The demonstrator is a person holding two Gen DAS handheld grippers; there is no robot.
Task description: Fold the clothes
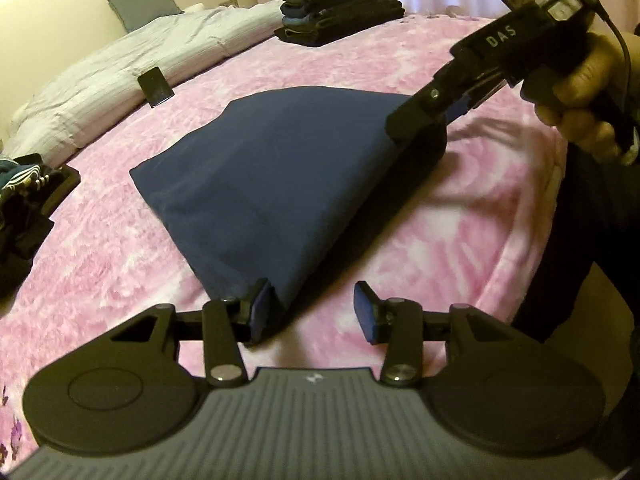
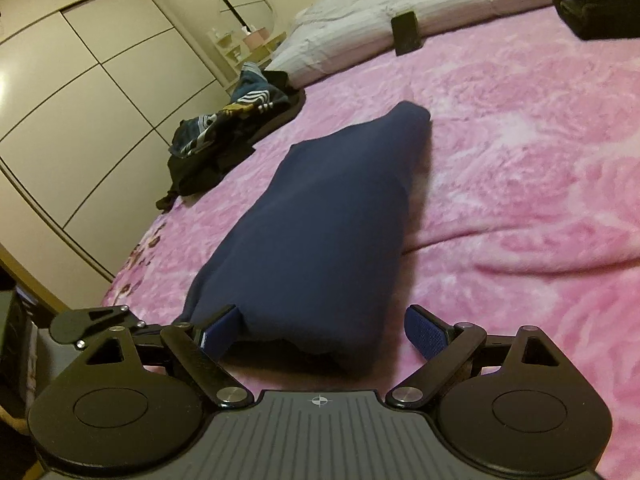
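Navy cloth, folded into a thick, roughly rectangular pad, lies near the middle of the pink fleece blanket that covers the bed. In the right wrist view its long axis runs away from the camera, tapering toward a rounded far end that points at the grey duvet. Bare blanket lies open to the right of the garment and beyond its far end; the bed's edge drops off close on its left, toward the wardrobe doors.

The left gripper has its fingers spread wide at one near corner of the cloth, one pad touching the fold, the other apart over bare blanket. The right gripper is likewise released, its fingers straddling the near short edge without pinching it; in the left wrist view it reaches down to the far corner.

Further out, a heap of unfolded clothes sits by the left bed edge, a dark phone leans against the duvet, and a stack of folded dark garments stands well apart at the far side.
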